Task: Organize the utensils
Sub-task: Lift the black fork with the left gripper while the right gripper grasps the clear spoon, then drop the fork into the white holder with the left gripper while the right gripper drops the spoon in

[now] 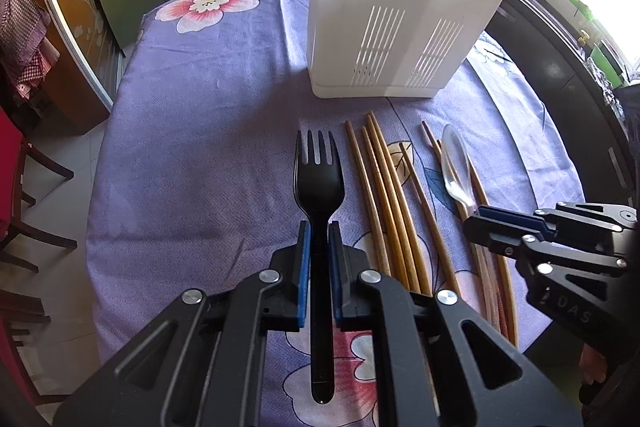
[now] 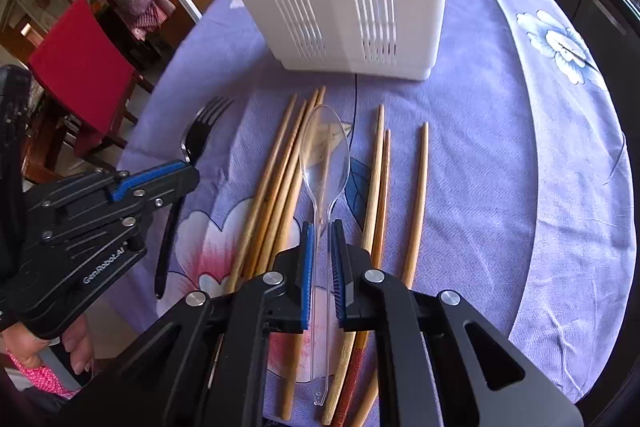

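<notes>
the left gripper (image 1: 319, 247) has its blue-padded jaws nearly closed around the neck of the black plastic fork (image 1: 319, 179), with narrow slivers of gap visible on each side, so whether the pads are actually bearing on the handle cannot be told. the tines point ahead of it toward the white slotted plastic utensil holder (image 1: 384, 27), which stands upright further ahead and slightly to its right. the right gripper (image 2: 320, 247) stands likewise about the thin stem of the clear plastic spoon (image 2: 325, 155), jaws almost together, contact uncertain; the bowl lies ahead of the fingertips, over the brown wooden chopsticks (image 2: 276, 167) spread on both sides of it on the purple floral tablecloth (image 2: 500, 147). risks from here: the transparent stem is slim and smooth, and a grip this far back from the bowl may let it pivot or slip when raised. the spoon rests across chopsticks, so a lift may drag or roll them. the fork handle extends well behind the left jaws, which may tip it on lifting. the two grippers sit near each other and could collide if both head for the holder together. hidden: the holder's top opening and compartments are cut off in both views, so its contents cannot be seen; the near ends of several chopsticks pass under the grippers.
</notes>
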Demonstrator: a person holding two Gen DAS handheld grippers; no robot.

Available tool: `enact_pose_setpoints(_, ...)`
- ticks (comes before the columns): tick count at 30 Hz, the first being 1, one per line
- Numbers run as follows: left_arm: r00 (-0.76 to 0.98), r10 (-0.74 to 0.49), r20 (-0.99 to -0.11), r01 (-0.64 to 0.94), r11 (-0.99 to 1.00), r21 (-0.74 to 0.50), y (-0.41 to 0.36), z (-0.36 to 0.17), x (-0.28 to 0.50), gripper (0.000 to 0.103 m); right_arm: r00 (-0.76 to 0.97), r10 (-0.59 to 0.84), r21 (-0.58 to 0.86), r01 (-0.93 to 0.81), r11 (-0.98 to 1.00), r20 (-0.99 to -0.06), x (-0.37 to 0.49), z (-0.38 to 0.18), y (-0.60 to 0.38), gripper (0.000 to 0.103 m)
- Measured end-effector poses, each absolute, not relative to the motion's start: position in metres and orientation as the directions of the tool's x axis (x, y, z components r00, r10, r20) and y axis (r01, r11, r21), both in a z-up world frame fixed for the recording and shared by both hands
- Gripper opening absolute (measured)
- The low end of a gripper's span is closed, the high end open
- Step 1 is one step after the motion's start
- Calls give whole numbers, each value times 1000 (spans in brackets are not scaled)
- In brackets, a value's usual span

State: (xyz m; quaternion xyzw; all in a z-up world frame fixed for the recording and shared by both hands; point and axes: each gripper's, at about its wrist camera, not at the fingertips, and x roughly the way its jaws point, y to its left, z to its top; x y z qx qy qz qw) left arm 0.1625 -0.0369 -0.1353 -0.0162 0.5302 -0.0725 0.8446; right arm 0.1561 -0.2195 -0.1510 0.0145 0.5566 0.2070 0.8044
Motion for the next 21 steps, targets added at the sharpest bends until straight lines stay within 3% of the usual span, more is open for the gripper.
enact_pose_setpoints(11,590,-211,-779,144,977,-156,-39,-47,163,9,526,508,378,-340,861,-682,139,-73,-263,10)
enact_pose_setpoints(17,771,-250,-586,166,967,-195,-50,25,189,9,602,517,371,-360,856,-608,146,-43,-277,10)
enact_pose_setpoints(21,857,-236,-457,153,965,-211,-57,46,223,9,622,520,374,-362,854,-586,149,-38,-285,10)
